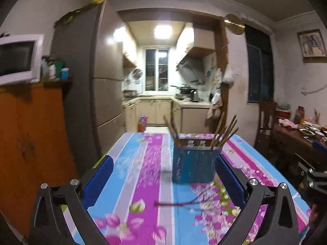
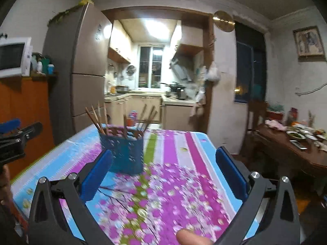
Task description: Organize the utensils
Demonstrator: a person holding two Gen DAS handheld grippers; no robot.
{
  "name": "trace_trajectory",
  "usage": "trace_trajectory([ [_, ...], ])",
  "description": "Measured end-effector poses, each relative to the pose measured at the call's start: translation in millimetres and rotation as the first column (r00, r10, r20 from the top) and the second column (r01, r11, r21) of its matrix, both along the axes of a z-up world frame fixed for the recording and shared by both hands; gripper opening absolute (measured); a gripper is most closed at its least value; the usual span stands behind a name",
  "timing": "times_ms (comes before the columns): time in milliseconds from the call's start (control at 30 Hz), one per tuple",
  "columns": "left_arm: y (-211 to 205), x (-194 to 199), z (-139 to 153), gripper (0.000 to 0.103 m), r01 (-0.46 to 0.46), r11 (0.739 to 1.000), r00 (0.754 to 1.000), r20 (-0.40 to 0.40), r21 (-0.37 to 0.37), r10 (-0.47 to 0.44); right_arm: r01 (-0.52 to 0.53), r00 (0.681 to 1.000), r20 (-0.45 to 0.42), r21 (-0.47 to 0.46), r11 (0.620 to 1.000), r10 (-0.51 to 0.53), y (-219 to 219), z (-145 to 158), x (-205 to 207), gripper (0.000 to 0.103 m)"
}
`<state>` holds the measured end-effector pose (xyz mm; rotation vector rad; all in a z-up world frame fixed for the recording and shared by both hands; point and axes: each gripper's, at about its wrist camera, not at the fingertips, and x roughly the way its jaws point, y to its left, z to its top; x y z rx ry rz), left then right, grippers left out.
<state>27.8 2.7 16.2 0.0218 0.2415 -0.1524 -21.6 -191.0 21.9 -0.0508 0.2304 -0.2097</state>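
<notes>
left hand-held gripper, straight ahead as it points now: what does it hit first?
Probably the blue utensil holder, standing a bit right of centre between the open fingers of the left hand-held gripper. Its right finger looks closest. Depth is unclear; only tablecloth lies before it.

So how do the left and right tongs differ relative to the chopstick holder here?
The left tongs line up with the blue chopstick holder, which sits just ahead, near their right finger. The right tongs point past it; there the holder sits by their left finger. Both tongs are open and empty above the floral tablecloth.
</notes>
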Motion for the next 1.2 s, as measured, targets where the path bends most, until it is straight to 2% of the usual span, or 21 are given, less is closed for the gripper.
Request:
trace_trajectory([
  [167,-9.3,-9.6,-22.5,0.099,-0.030,0.996,1.000,-0.004,0.082,0.030,0.031,0.999,0.010,0.084,0.996,-0.032,-1.7,-10.3,-9.8,0.098],
  [333,-11.9,-12.3,-19.5,0.099,-0.015,0.997,1.000,0.014,0.076,0.014,0.058,0.997,0.057,0.046,0.997,-0.061,4.2,-0.9,-15.4,0.098],
  [767,-26.8,-20.5,-18.3,0.099,0.024,0.990,0.999,0.038,0.138,-0.030,0.041,0.998,0.044,0.041,0.998,-0.043,5.9,-5.4,-24.5,0.098],
  [900,-27.2,-20.3,-19.1,0.099,0.022,0.991,0.999,0.032,0.130,-0.026,0.042,0.998,0.042,0.040,0.998,-0.044,5.4,-5.4,-26.6,0.098],
  [1067,-18.6,-14.5,-20.7,0.099,0.024,0.998,1.000,0.001,0.065,-0.024,0.041,0.998,0.040,0.042,0.998,-0.043,5.6,-5.5,-26.7,0.098],
  [1200,-12.7,-14.7,-20.9,0.099,0.009,0.999,1.000,0.012,0.036,-0.010,0.042,0.998,0.041,0.045,0.998,-0.044,5.4,-5.5,-27.1,0.098],
])
